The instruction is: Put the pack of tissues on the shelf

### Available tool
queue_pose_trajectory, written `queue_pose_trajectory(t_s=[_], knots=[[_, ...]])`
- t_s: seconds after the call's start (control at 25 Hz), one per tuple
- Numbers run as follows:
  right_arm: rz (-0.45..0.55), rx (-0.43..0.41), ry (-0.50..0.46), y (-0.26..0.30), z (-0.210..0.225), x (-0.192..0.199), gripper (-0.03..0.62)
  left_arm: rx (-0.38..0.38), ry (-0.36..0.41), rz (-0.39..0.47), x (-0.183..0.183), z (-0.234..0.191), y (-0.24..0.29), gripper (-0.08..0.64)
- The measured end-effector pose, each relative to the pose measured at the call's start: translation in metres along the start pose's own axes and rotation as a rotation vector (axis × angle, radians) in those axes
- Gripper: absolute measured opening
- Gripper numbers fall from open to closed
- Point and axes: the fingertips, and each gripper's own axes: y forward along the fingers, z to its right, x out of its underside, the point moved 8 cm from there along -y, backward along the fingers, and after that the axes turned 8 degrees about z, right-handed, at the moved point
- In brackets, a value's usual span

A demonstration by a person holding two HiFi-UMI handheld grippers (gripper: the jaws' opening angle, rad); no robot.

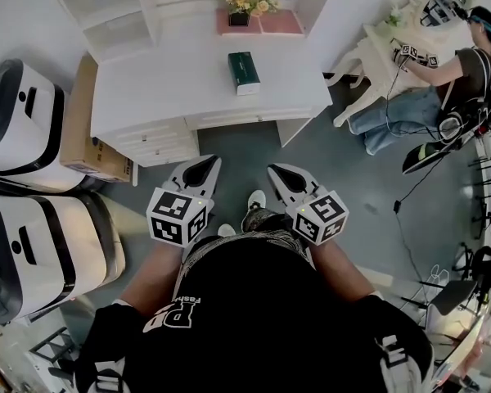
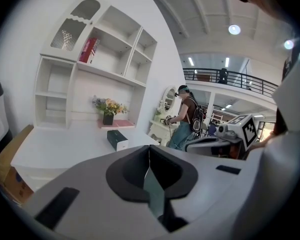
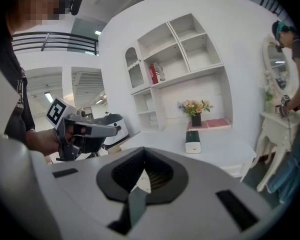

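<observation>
Left gripper (image 1: pixel 203 169): we saw its jaws closed together, holding nothing.
Right gripper (image 1: pixel 281 175): its jaws were also closed and empty, near the left one.
Pack of tissues (image 1: pixel 244 73): it lay on the white desk (image 1: pixel 147 88), well apart from both grippers.
Around: flowers (image 1: pixel 245 2) stood behind the pack, and the shelf (image 1: pixel 106 11) stood at the back of the desk.

Count by kind, bench and surroundings

One pack of tissues (image 1: pixel 244 72) mid-bench (image 1: pixel 164 80); one pot of flowers (image 1: pixel 240 8) and two pink flat pads (image 1: pixel 280 23) at the back edge; one red book (image 2: pixel 89 50) in one shelf unit (image 2: pixel 71 94); two tongs: left tongs (image 1: pixel 206 166), right tongs (image 1: pixel 280 174); two white-and-black machines (image 1: pixel 20 121), (image 1: pixel 41 252) and one cardboard box (image 1: pixel 86 129) past the left edge; one other person (image 1: pixel 450 72) at one dressing table (image 1: pixel 376 56) with one mirror (image 1: pixel 442 6).
</observation>
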Motion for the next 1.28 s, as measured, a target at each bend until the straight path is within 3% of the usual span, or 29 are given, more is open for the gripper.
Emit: queue_pose_trajectory(t_s=[0.4, 1.28], knots=[[-0.003, -0.031, 0.001, 0.035, 0.028, -0.005, 0.009, -0.054, -0.019, -0.004, -0.001, -0.026, 0.024, 0.014], [-0.106, -0.035, -0.003, 0.138, 0.184, -0.029, 0.009, -0.166, -0.036, -0.098, -0.024, -0.093, 0.168, 0.014]])
